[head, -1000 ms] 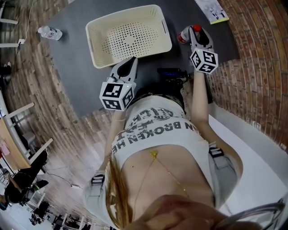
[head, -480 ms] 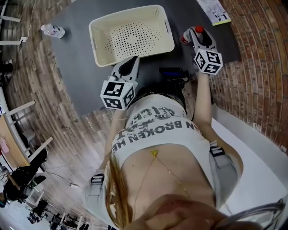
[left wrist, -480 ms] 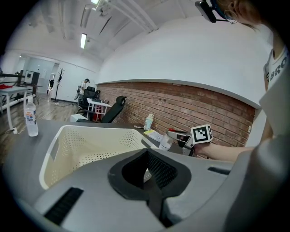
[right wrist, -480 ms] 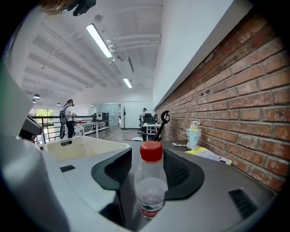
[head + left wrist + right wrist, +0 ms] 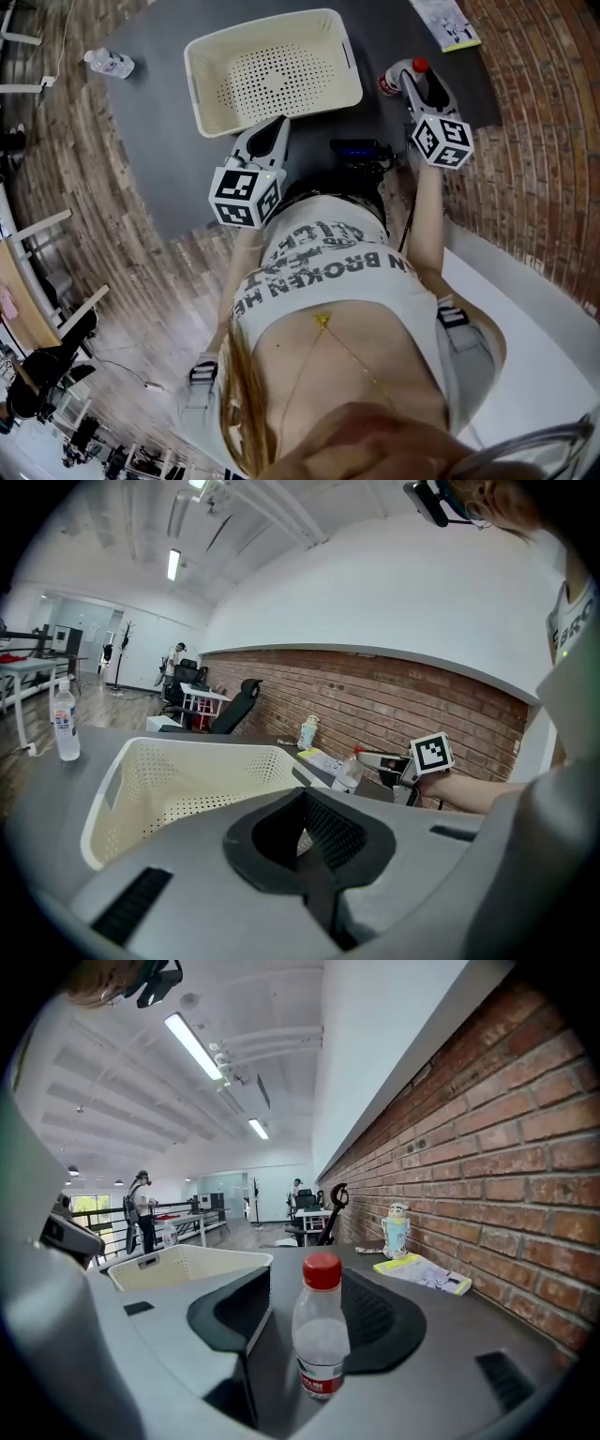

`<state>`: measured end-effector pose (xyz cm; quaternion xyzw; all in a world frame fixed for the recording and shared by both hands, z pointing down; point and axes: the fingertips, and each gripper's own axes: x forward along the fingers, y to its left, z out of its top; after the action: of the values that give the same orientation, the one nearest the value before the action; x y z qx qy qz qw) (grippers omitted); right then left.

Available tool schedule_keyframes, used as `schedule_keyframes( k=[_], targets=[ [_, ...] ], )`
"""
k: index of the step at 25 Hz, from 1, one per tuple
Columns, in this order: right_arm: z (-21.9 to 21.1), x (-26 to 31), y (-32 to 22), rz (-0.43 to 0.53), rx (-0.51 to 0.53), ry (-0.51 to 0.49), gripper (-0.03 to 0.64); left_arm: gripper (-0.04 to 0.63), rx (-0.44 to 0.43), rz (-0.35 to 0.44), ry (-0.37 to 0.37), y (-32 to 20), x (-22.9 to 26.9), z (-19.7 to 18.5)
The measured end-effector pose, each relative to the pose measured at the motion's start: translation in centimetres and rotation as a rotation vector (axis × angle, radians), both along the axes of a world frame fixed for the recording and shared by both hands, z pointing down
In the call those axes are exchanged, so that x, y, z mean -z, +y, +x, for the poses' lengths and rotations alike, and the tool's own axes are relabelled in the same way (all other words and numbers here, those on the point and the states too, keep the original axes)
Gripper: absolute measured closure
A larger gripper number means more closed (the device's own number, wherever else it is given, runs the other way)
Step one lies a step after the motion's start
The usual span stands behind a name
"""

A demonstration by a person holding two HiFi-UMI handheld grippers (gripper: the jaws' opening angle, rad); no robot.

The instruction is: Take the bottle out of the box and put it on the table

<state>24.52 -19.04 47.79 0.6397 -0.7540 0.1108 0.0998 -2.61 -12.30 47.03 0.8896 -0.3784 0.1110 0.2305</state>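
Observation:
A clear bottle (image 5: pixel 389 82) with a red cap stands upright on the dark grey table (image 5: pixel 159 122), to the right of the cream perforated box (image 5: pixel 272 23). In the right gripper view the bottle (image 5: pixel 321 1335) sits between the two pads with a gap on each side. My right gripper (image 5: pixel 412 77) is open around it, its jaws having just been opening. My left gripper (image 5: pixel 272 127) hangs at the box's near rim (image 5: pixel 187 761), its jaws together with nothing in them. The box looks empty.
A second clear bottle (image 5: pixel 108 64) stands at the table's far left corner. A booklet (image 5: pixel 448 23) and a small figure-shaped bottle (image 5: pixel 397 1229) lie near the brick wall (image 5: pixel 534 141) on the right. A black device (image 5: pixel 361 150) sits at the table's near edge.
The right gripper's jaws have spread apart from the bottle, and the gripper has drawn back a little toward me. The bottle stays standing. The left gripper has not moved.

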Motion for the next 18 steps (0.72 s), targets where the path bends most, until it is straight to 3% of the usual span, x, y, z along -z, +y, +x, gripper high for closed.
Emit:
schedule_keyframes(
  k=[5, 12, 15, 18],
  targets=[
    [-0.9, -0.4, 1.1, -0.072, 0.023, 0.062, 0.403, 0.592, 0.009, 0.003, 0.007, -0.1, 0.1, 0.0],
    [-6.1, -1.2, 3.0, -0.107, 0.149, -0.002, 0.415, 0.592, 0.009, 0.011, 0.014, -0.1, 0.4, 0.0],
    [-8.8, -1.0, 3.2, -0.094, 0.245, -0.01, 0.553, 0.592, 0.013, 0.015, 0.017, -0.2, 0.4, -0.1],
    [-12.2, -0.5, 3.3, -0.081, 0.368, -0.014, 0.599, 0.592, 0.021, 0.018, 0.016, -0.2, 0.5, -0.2]
  ],
)
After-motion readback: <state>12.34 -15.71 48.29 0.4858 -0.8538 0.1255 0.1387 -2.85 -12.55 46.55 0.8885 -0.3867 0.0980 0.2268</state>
